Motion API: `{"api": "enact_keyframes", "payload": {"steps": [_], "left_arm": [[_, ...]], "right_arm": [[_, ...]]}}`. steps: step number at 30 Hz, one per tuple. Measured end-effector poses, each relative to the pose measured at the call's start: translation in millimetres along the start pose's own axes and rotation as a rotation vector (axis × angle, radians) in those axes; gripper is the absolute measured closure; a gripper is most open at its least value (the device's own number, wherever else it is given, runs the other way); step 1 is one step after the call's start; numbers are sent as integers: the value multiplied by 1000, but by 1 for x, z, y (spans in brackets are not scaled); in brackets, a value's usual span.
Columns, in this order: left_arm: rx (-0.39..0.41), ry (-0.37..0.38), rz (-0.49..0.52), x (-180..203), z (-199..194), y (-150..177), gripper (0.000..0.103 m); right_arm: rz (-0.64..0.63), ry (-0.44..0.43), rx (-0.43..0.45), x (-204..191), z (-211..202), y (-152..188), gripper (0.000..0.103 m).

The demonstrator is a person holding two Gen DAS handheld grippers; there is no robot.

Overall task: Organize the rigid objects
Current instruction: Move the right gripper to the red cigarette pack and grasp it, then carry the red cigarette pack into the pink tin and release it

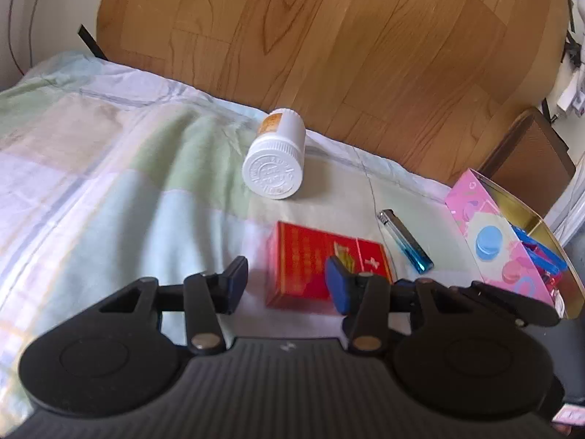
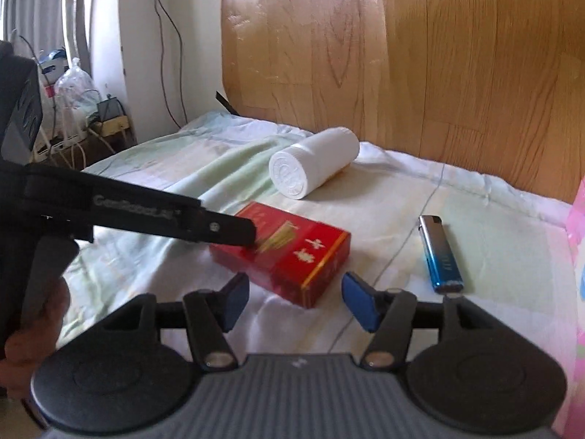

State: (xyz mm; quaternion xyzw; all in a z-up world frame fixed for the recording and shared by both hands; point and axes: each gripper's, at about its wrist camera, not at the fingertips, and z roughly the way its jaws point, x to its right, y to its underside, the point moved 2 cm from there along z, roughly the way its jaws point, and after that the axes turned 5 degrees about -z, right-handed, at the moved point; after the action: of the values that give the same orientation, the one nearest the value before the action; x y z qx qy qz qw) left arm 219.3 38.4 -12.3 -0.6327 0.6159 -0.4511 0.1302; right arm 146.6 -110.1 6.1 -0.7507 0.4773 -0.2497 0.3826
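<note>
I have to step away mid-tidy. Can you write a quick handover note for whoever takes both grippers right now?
Left gripper: open, empty, jaws over the near end of the red box.
Right gripper: open, empty, in front of the same box.
White bottle lies on its side beyond the box; lighter lies to its right, all on the bedsheet.
Pink box at far right already holds blue items.
Left: box, bottle, lighter.
</note>
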Motion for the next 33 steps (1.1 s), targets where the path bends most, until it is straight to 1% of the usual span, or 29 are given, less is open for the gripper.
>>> {"api": "enact_keyframes", "payload": {"steps": [2,4,5,6,8,11,14,16,18,22,24,26,29,31,33], "left_arm": [[-8,30,-18,0,6,-1,54],[-11,62,-30,0,11,0,53],[-3,62,-21,2,10,2,53],[-1,54,-4,5,8,4,53],[0,39,6,11,3,7,53],[-11,31,29,20,-12,18,53],[-44,62,73,37,-33,43,53],[-68,101,130,57,-47,63,53],[-93,148,204,83,-57,83,53],[-162,252,394,148,-62,120,53],[-199,312,483,183,-58,138,53],[-230,363,545,210,-52,152,53],[-262,430,631,249,-45,168,53],[-266,453,679,271,-44,175,53],[-241,469,723,291,-46,179,53]], "right_arm": [[8,-2,-9,1,5,-2,45],[4,-9,-40,1,12,-3,44],[-5,-9,-44,-1,13,-3,44],[-15,0,-43,-2,13,-4,47],[-31,7,-39,-6,11,-2,47],[-21,-2,-31,-10,-4,7,48],[-44,11,-32,-17,-36,28,48],[-50,31,-23,-18,-69,49,48],[-50,70,-10,-17,-100,69,48],[-16,207,-2,-3,-162,113,48],[27,273,0,8,-187,132,48],[110,327,7,23,-212,153,48],[208,401,37,42,-243,175,48],[245,444,55,52,-256,185,48],[269,476,84,60,-267,190,48]]}}
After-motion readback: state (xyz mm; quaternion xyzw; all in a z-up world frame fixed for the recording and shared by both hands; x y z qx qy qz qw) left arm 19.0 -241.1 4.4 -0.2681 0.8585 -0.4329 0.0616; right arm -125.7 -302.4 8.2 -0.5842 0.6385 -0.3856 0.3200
